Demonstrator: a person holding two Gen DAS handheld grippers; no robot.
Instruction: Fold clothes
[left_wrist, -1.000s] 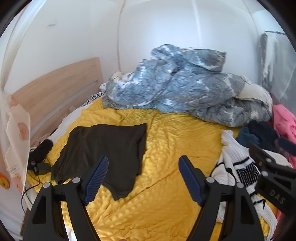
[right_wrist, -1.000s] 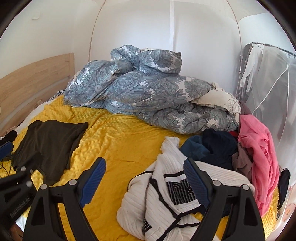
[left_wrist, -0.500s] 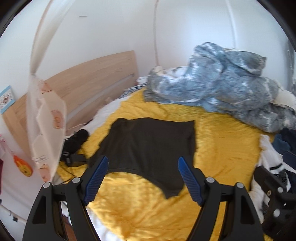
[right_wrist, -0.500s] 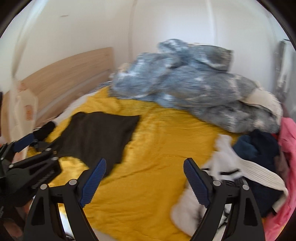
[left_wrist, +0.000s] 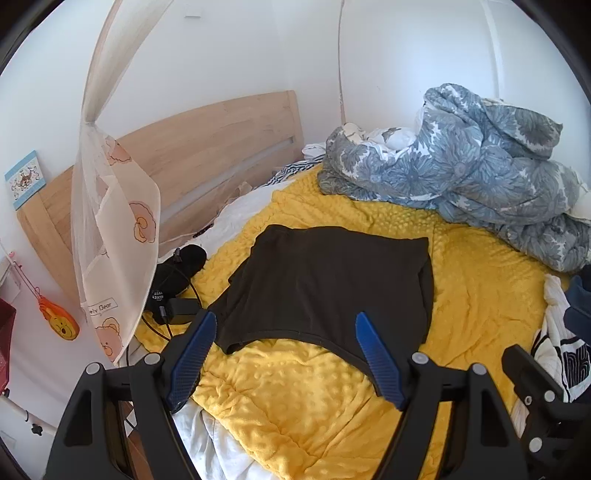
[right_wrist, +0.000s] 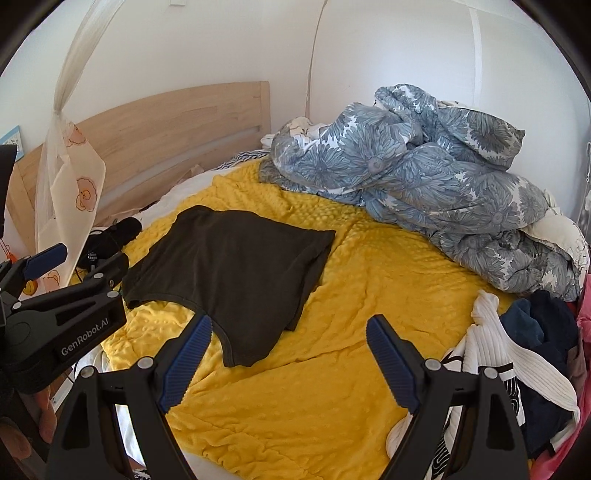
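A dark brown shirt (left_wrist: 332, 284) lies folded flat on the yellow blanket (left_wrist: 480, 280); it also shows in the right wrist view (right_wrist: 236, 269). My left gripper (left_wrist: 286, 356) is open and empty, hovering just in front of the shirt's near hem. My right gripper (right_wrist: 288, 362) is open and empty, above the blanket by the shirt's near right corner. A pile of unfolded clothes with a white striped garment (right_wrist: 491, 350) lies at the right. The left gripper's body (right_wrist: 62, 325) shows at the left of the right wrist view.
A crumpled blue floral duvet (right_wrist: 424, 177) fills the back of the bed. A wooden headboard (left_wrist: 207, 155) and a gathered net curtain (left_wrist: 110, 236) stand at left. Black devices with cables (left_wrist: 177, 273) lie by the bed's left edge.
Both grippers have swung left from the clothes pile toward the dark shirt, which now sits centred in the left wrist view. Both stayed open.
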